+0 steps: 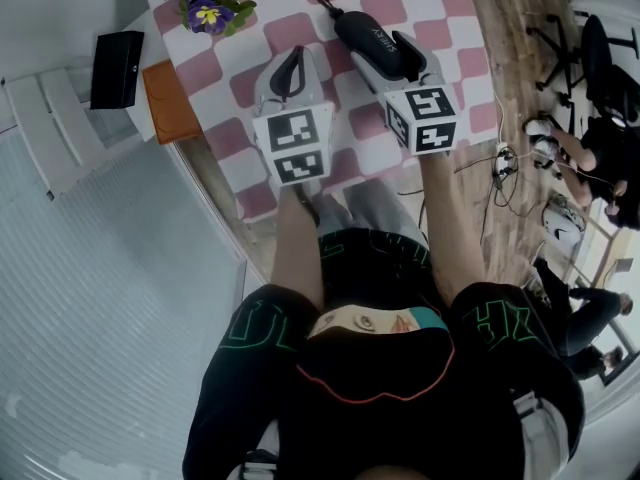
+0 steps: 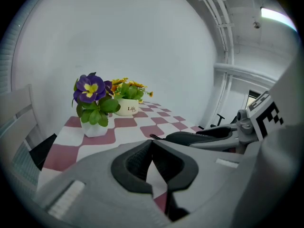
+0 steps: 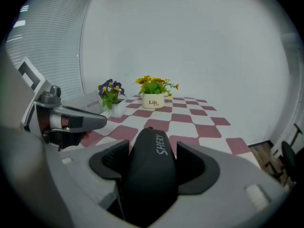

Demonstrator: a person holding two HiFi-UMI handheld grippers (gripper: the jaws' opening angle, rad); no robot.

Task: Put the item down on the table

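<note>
Right gripper (image 3: 154, 164) pads are clamping the black case (image 3: 151, 144) at lower centre, over the checked table (image 3: 202, 123). Left gripper (image 2: 153, 148) jaws are sitting together, empty. Judgement: placing is pending, and the next move is calling for lowering, then releasing.

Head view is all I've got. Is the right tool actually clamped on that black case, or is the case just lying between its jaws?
Observer: Clamped. The right gripper view shows the right tool pressing the black case from both sides.
Operator: And is there anything in the left tool?
Observer: Nothing. In the left gripper view the left tool is shut at its tips, and only the checked tablecloth shows behind them.
</note>
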